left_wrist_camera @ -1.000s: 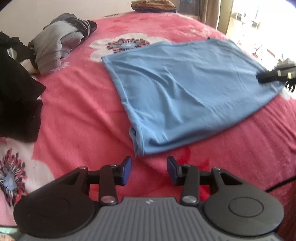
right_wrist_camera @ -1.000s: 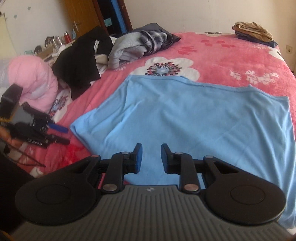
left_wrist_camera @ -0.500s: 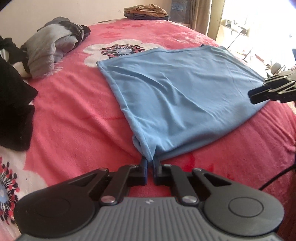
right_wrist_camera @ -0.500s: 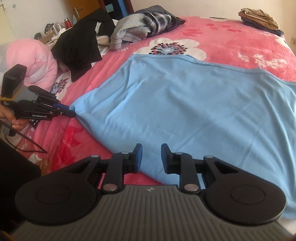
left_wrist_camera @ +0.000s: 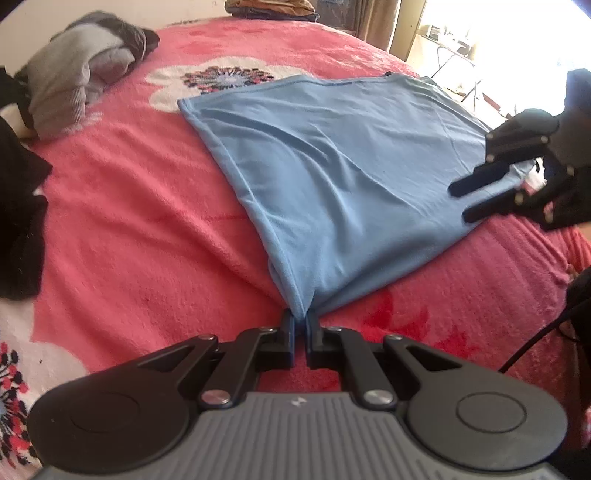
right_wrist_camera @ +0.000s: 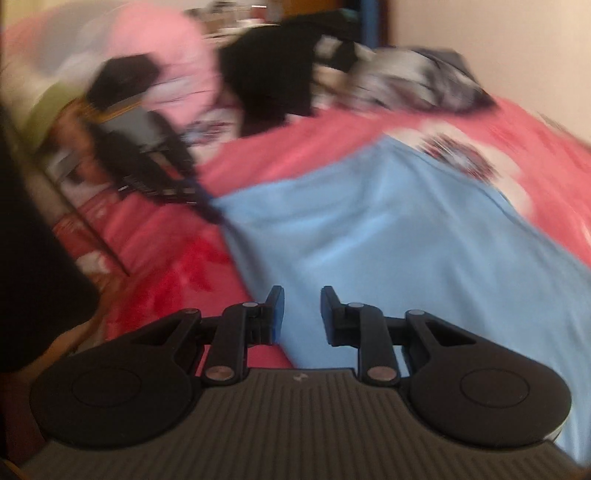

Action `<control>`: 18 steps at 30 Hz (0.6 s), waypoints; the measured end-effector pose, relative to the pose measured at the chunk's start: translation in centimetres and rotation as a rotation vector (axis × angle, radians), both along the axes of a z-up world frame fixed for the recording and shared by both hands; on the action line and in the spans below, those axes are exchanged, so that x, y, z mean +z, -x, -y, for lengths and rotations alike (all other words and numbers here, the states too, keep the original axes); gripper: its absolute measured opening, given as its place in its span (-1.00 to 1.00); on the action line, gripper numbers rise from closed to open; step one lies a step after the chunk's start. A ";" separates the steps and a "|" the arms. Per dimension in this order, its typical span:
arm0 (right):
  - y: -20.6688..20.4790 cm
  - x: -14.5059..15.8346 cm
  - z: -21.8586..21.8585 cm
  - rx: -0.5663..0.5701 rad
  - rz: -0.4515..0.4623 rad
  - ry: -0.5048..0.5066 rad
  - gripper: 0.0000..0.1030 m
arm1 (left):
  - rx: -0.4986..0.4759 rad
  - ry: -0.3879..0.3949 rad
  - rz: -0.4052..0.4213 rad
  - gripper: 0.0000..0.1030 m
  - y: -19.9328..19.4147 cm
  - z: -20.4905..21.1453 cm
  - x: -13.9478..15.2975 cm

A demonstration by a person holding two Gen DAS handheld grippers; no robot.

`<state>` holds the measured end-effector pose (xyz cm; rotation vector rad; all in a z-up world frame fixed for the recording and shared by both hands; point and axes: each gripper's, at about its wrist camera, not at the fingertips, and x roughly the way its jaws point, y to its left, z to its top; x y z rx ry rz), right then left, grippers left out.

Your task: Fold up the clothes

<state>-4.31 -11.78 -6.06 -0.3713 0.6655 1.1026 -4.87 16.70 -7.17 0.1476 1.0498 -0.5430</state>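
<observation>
A light blue garment (left_wrist_camera: 332, 166) lies spread flat on the pink flowered bed cover (left_wrist_camera: 140, 229). My left gripper (left_wrist_camera: 300, 321) is shut on its near corner, and the cloth bunches into a point between the fingers. My right gripper (right_wrist_camera: 298, 299) is open over the garment's near edge (right_wrist_camera: 388, 258) with nothing between its fingers. It also shows in the left wrist view as the right gripper (left_wrist_camera: 461, 203), open above the garment's right edge. The right wrist view is blurred by motion; there the left gripper (right_wrist_camera: 199, 199) holds the left corner.
A grey and dark pile of clothes (left_wrist_camera: 81, 70) and a black garment (left_wrist_camera: 18, 206) lie at the left of the bed. Folded brown clothes (left_wrist_camera: 273, 5) sit at the far edge. A pink bundle (right_wrist_camera: 162, 55) lies beside the bed. A black cable (left_wrist_camera: 546, 332) hangs at the right.
My left gripper stays shut on the corner it took hold of half a second before. My right gripper has swung left over the garment's edge, still open.
</observation>
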 end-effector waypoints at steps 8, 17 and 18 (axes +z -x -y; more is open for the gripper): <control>-1.3 -3.2 -5.5 0.085 -0.040 0.053 -0.79 | 0.063 0.068 -0.090 -0.81 -0.9 -1.4 -0.2; -2.1 -1.3 -6.2 0.073 -0.055 -0.041 -0.80 | 0.293 0.200 -0.140 -0.55 -1.0 -5.6 0.7; -2.1 -1.8 -6.6 0.075 -0.065 -0.039 -0.80 | 0.320 0.216 -0.141 -0.48 -1.1 -5.8 0.9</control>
